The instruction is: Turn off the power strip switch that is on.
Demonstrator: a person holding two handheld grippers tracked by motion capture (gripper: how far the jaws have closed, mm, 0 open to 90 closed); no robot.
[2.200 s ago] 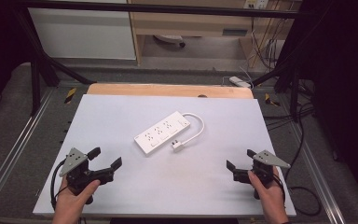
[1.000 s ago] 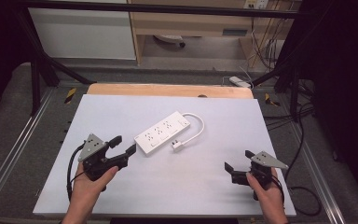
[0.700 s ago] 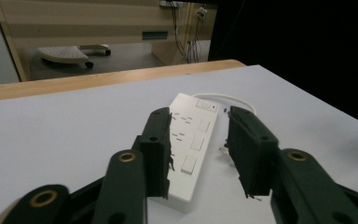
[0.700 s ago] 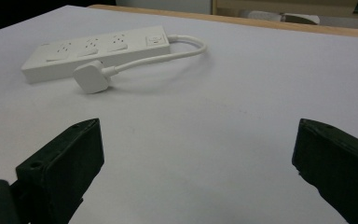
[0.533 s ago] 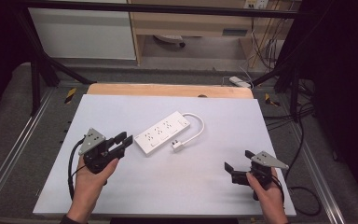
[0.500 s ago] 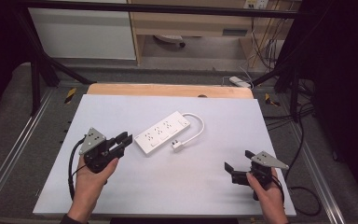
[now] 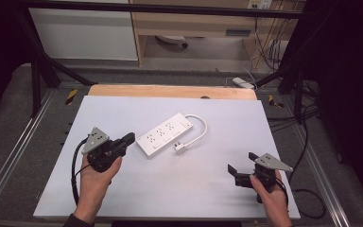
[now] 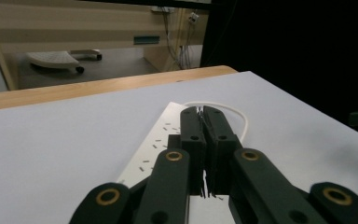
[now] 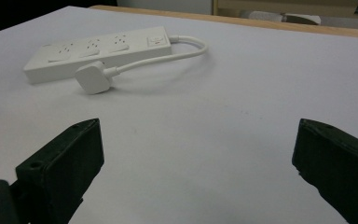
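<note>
A white power strip (image 7: 164, 135) lies slantwise in the middle of the pale table (image 7: 227, 123), its short cord looping round to a white plug (image 7: 179, 148) beside it. My left gripper (image 7: 129, 138) sits just left of the strip's near end, pointing at it. Its jaws have just been closing and now stand shut with nothing between them. In the left gripper view the shut jaw tips (image 8: 203, 112) hover over the strip (image 8: 149, 149). My right gripper (image 7: 242, 163) rests open near the front right. In its own view the right gripper (image 9: 198, 128) faces the plug (image 9: 92, 78) and the strip (image 9: 98, 51) from well back.
A wooden strip (image 7: 170, 91) runs along the table's far edge. Metal rails (image 7: 14, 156) flank both sides. Cables and another white power strip (image 7: 243, 82) lie on the floor at the back right. A black cable (image 7: 75, 165) trails from the left gripper.
The left hand has come forward and right from the front-left corner to the strip's near end, and its jaws have gone from open to shut. The right hand has stayed put.
</note>
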